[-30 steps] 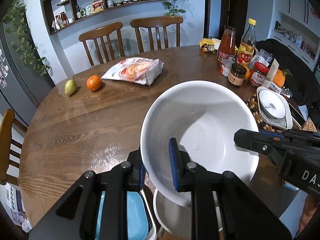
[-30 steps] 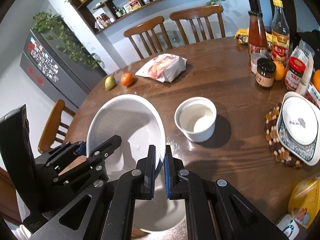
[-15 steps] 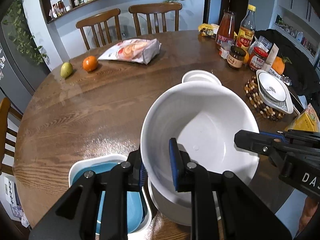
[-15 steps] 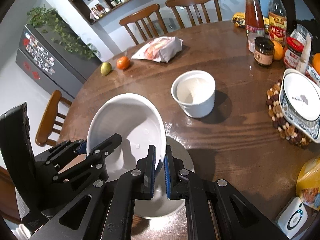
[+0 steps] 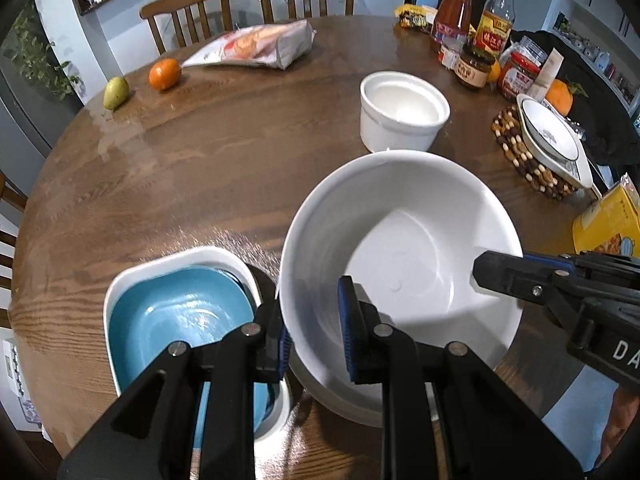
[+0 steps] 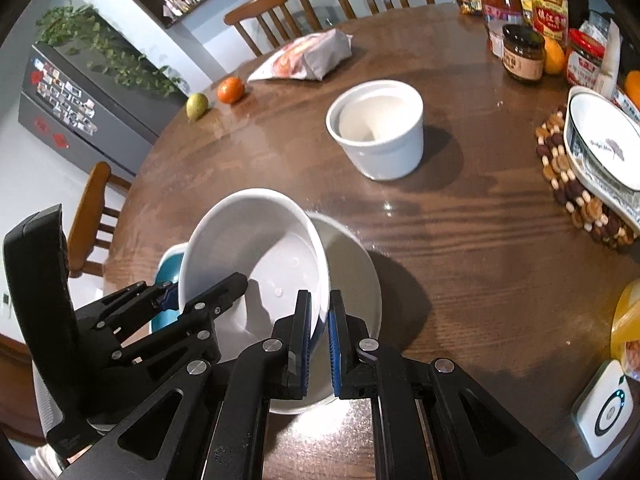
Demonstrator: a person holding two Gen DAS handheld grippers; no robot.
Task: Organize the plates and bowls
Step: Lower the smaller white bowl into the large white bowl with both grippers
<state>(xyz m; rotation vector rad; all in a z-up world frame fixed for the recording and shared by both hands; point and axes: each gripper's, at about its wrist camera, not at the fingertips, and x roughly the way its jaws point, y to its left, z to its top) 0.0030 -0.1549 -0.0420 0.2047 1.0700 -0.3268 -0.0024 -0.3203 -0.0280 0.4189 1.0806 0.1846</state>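
Note:
Both grippers hold one large white bowl [image 5: 400, 240], tilted, just above a second white bowl [image 6: 352, 264] on the table. My left gripper [image 5: 312, 332] is shut on its near left rim. My right gripper [image 6: 319, 336] is shut on its right rim; the bowl shows in the right wrist view [image 6: 256, 252] too. A square white dish holding a blue plate [image 5: 180, 312] sits left of the bowls. A small deep white bowl [image 5: 400, 112] stands further back. A patterned plate stack [image 5: 552, 136] rests on a beaded mat [image 5: 516, 152] at the right.
Jars and sauce bottles [image 5: 476, 44] crowd the far right. A snack bag [image 5: 256, 44], an orange [image 5: 164, 74] and a pear [image 5: 116, 92] lie at the back. A yellow box [image 5: 608, 224] and a white device [image 6: 604, 408] sit near the right edge. Chairs surround the round table [image 5: 200, 160].
Both grippers have drawn back and lifted with the large bowl. The blue plate dish, the lower bowl and the small deep bowl have come more fully into view.

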